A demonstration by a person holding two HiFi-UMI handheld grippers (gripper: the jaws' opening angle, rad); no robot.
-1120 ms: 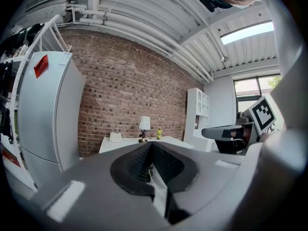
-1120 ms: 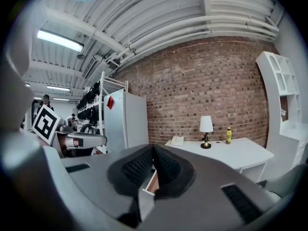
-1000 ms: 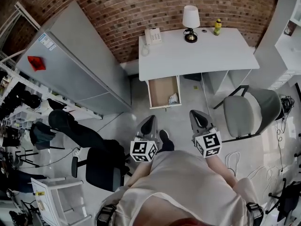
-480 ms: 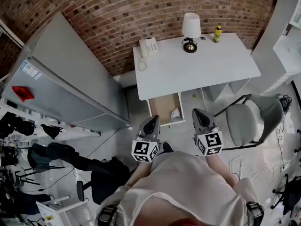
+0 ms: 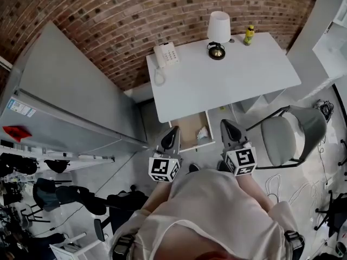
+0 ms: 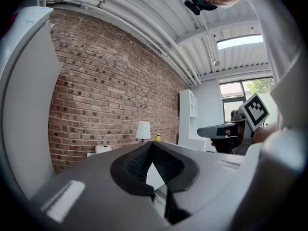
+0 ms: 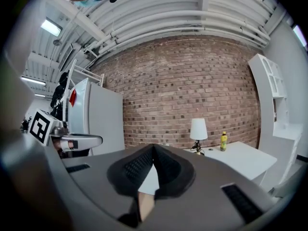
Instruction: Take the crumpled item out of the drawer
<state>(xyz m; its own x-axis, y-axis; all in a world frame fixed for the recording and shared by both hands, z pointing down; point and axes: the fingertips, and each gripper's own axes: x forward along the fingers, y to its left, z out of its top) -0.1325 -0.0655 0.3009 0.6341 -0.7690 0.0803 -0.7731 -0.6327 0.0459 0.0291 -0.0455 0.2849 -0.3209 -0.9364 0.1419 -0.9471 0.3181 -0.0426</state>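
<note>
We hold the left gripper point(image 5: 172, 133) and the right gripper point(image 5: 228, 127) side by side, just below the middle of the head view, both pointing toward the white desk point(image 5: 233, 77) in the upper middle of the frame. In the left gripper view the two dark jaws meet at their tips, with nothing between them. The right gripper view shows the same: its jaws are pressed together and empty.

The drawer point(image 5: 186, 128) stands pulled out from under the left part of the desk, and in the head view it lies between our two grippers. The crumpled item point(image 5: 202, 133), white, lies in the right part of the drawer on its brown bottom. It is nearer the right gripper than the left, and neither gripper touches it.

On the desk a white phone point(image 5: 166, 54) sits near the left back corner. A lamp point(image 5: 218, 28) with a white shade stands at the back edge, and a yellow bottle point(image 5: 249, 33) is just to its right. A grey chair point(image 5: 284, 141) stands at the right of the frame beside the desk. A tall grey cabinet point(image 5: 65, 91) fills the left, and a brick wall point(image 5: 108, 15) runs along the top.
</note>
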